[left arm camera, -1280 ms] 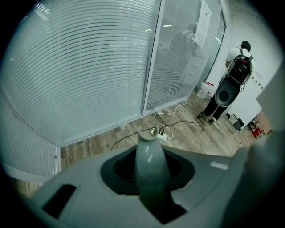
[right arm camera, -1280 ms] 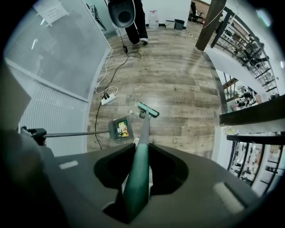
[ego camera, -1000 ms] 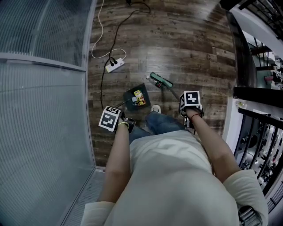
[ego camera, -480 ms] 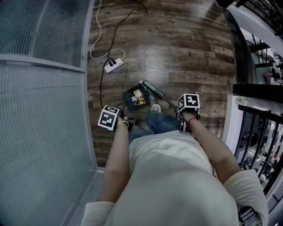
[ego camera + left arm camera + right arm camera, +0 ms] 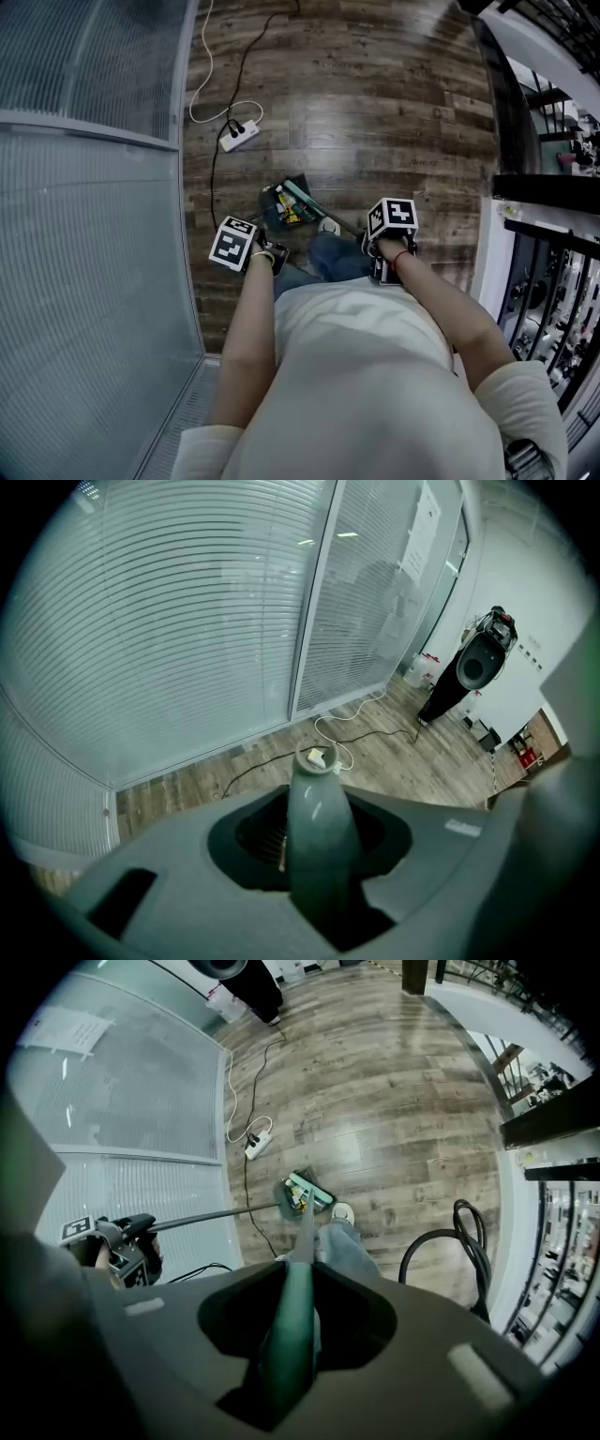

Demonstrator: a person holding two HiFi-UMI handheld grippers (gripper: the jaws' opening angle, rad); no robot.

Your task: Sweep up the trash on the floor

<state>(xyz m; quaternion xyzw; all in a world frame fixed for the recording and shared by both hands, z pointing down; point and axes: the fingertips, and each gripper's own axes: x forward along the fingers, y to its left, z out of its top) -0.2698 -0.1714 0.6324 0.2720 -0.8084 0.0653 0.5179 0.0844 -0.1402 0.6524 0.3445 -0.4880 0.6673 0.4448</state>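
In the head view a dark dustpan [image 5: 281, 203] lies on the wooden floor holding colourful trash [image 5: 284, 211]. The green broom head [image 5: 300, 198] rests across the pan's mouth. My left gripper [image 5: 263, 255] is shut on the dustpan's long handle [image 5: 319, 827], which stands upright between the jaws. My right gripper [image 5: 381, 251] is shut on the green broom handle [image 5: 291, 1335], and that view looks down the handle to the broom head [image 5: 314, 1193] and the dustpan [image 5: 292, 1198]. The left gripper [image 5: 114, 1247] shows there too, at the left.
A white power strip [image 5: 234, 136] with white and black cables lies on the floor beyond the pan. A glass partition with blinds [image 5: 94, 234] runs along the left, and a black railing [image 5: 553, 281] along the right. The person's shoe [image 5: 328, 227] stands beside the pan. A coiled black hose [image 5: 461, 1241] lies on the right.
The broom head has swept left across the floor, from right of the dustpan to over its mouth. The right gripper has shifted slightly left; the left gripper has held the pan still.
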